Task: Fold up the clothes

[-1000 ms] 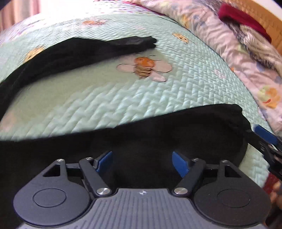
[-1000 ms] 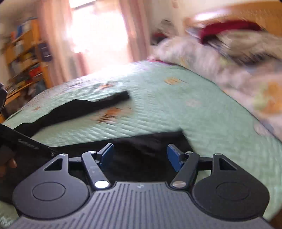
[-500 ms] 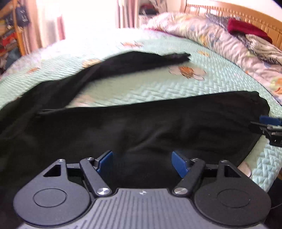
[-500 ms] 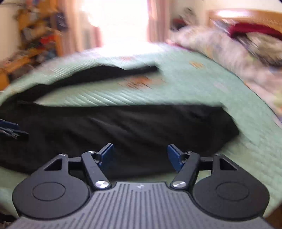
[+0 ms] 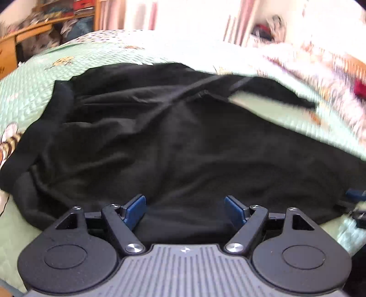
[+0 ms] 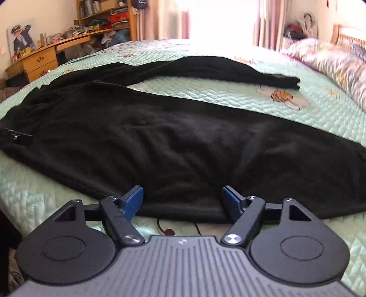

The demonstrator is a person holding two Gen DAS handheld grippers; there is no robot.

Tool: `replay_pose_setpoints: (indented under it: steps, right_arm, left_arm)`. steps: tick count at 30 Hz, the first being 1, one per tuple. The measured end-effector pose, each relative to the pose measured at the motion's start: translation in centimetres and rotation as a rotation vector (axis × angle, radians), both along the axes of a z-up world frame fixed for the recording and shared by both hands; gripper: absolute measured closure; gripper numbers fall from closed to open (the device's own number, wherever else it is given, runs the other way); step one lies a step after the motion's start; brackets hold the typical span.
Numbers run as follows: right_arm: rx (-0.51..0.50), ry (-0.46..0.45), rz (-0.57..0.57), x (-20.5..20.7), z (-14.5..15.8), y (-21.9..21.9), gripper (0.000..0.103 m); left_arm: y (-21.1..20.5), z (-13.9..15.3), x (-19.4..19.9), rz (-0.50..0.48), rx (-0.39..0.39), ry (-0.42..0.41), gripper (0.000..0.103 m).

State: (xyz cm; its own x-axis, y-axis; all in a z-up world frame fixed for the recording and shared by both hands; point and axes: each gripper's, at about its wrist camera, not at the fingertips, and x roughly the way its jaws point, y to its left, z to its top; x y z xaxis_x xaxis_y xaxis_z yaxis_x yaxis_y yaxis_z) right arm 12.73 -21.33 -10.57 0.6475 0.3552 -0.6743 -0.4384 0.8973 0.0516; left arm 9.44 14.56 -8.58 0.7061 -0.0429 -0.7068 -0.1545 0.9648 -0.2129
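Black fabric item, one: a dark garment spread across my bed, which wears a mint-green quilted cover with bee and flower patches. Left to right in my right wrist view: a wooden desk with drawers and a shelf unit crowded with odds and ends behind it; the garment's bunched end, where the tip of my left claw shows just at the cloth; the broad body of the garment lying flat; a long narrow part of it stretching away toward a bee patch; a floral duvet heaped at the far right. My right claw sits at the near hem, jaws wide and just having opened further, blue pads flanking the hem's edge without pressing it. In my left wrist view, left to right: the rolled edge of the garment on the green cover, its creased middle, then a blurred stretch of bedding. My left claw hovers low over the cloth, jaws wide, the fabric lying between the pads but not pinched. My right claw's blue tip peeps in at that view's right edge.
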Motion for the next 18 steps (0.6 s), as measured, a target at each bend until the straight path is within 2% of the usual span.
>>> replay_pose_setpoints:
  steps: [3,7,8,10,11,12,14,15,17,18]
  right_arm:
    - [-0.017,0.019,-0.032,0.1,1.0,0.9,0.026]
    - [0.007,-0.041,-0.008,-0.7,2.0,3.0,0.026]
    - [0.019,-0.052,0.008,-0.7,2.4,3.8,0.026]
    - [0.053,-0.070,0.040,-0.3,3.2,5.0,0.026]
    - [0.061,-0.078,0.055,0.0,3.3,5.7,0.025]
    - [0.068,-0.086,0.071,0.3,3.5,6.4,0.025]
    - [0.065,-0.074,0.100,0.9,3.0,7.7,0.020]
    - [0.062,-0.049,0.100,1.2,2.3,8.0,0.020]
    - [0.057,0.005,0.098,1.9,0.9,8.5,0.020]
    - [0.061,0.004,0.097,1.8,0.3,8.5,0.020]
  left_arm:
    - [2.2,1.4,-0.1,0.057,-0.029,-0.065,0.024]
    - [6.0,2.8,1.6,0.168,0.009,-0.128,0.016]
    - [7.2,2.6,2.4,0.204,0.006,-0.127,0.014]
    - [10.1,0.8,3.7,0.283,-0.047,-0.047,0.014]
    - [11.4,-0.4,4.2,0.316,-0.086,0.008,0.021]
    - [12.0,-1.0,4.1,0.331,-0.105,0.027,0.026]
    - [11.8,-1.0,3.0,0.324,-0.103,-0.015,0.027]
    - [11.5,-1.0,2.6,0.322,-0.089,-0.022,0.031]
    - [10.9,-0.5,2.3,0.320,-0.057,-0.011,0.033]
    - [10.7,-0.2,2.2,0.321,-0.053,-0.007,0.032]
